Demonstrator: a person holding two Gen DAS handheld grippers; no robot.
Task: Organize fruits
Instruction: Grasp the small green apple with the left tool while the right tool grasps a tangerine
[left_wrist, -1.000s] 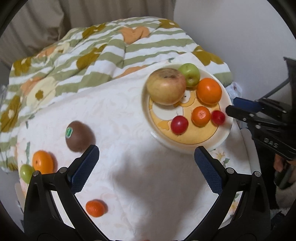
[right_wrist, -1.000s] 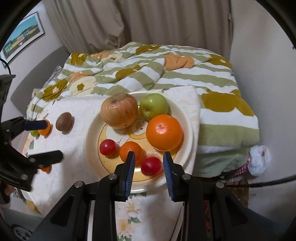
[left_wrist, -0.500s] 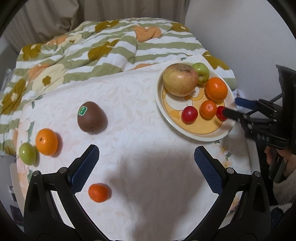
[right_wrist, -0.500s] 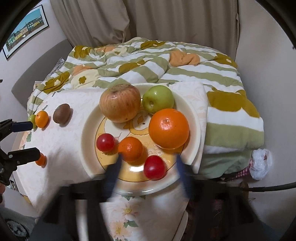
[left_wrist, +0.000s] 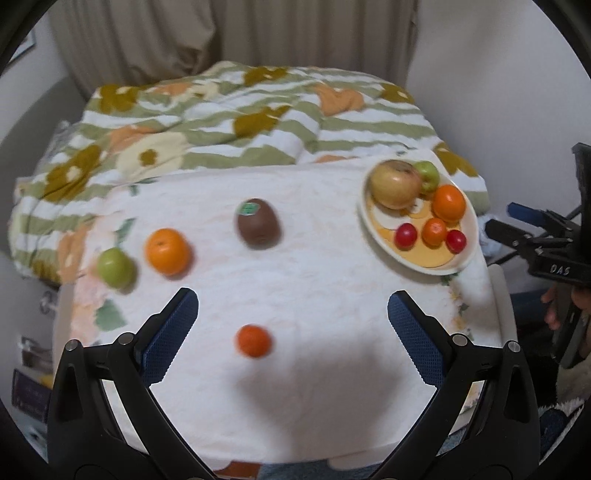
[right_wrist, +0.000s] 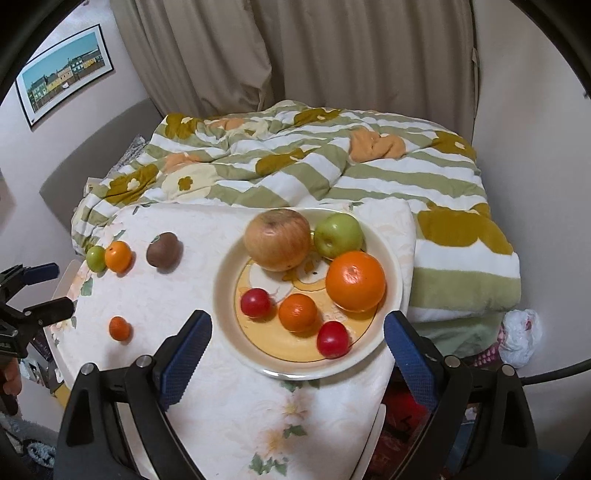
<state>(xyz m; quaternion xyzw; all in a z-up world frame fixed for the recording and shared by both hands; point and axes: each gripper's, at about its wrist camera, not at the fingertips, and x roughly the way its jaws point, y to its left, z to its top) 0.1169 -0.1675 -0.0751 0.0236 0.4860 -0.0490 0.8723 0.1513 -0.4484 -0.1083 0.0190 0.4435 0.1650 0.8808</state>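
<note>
We read "DAS" in white letters on the black body of the right tongs (left_wrist: 509, 221). The small green sticker on the brown oval kiwi (left_wrist: 257, 222) is too blurred to read.

1. I see the plate (right_wrist: 391, 258) as glazed ceramic, cream and glossy along its rim.
2. On the plate, the large orange (right_wrist: 355, 280) has a shiny, finely dimpled skin, and the red fruit (right_wrist: 333, 339) at its near edge looks smooth and glossy.
3. The big apple (right_wrist: 277, 239) on the plate looks dull and slightly mottled.
4. Left of the plate, the kiwi (right_wrist: 163, 249) is matt brown and fuzzy.
5. Under the plate, the tablecloth (right_wrist: 155, 295) is pale cloth with a faint embossed pattern.
6. Behind the plate, the blanket (right_wrist: 332, 173) looks like soft fleece.
7. My right gripper (right_wrist: 297, 334) has matt black plastic arms and blue textured pads (right_wrist: 186, 350).
</note>
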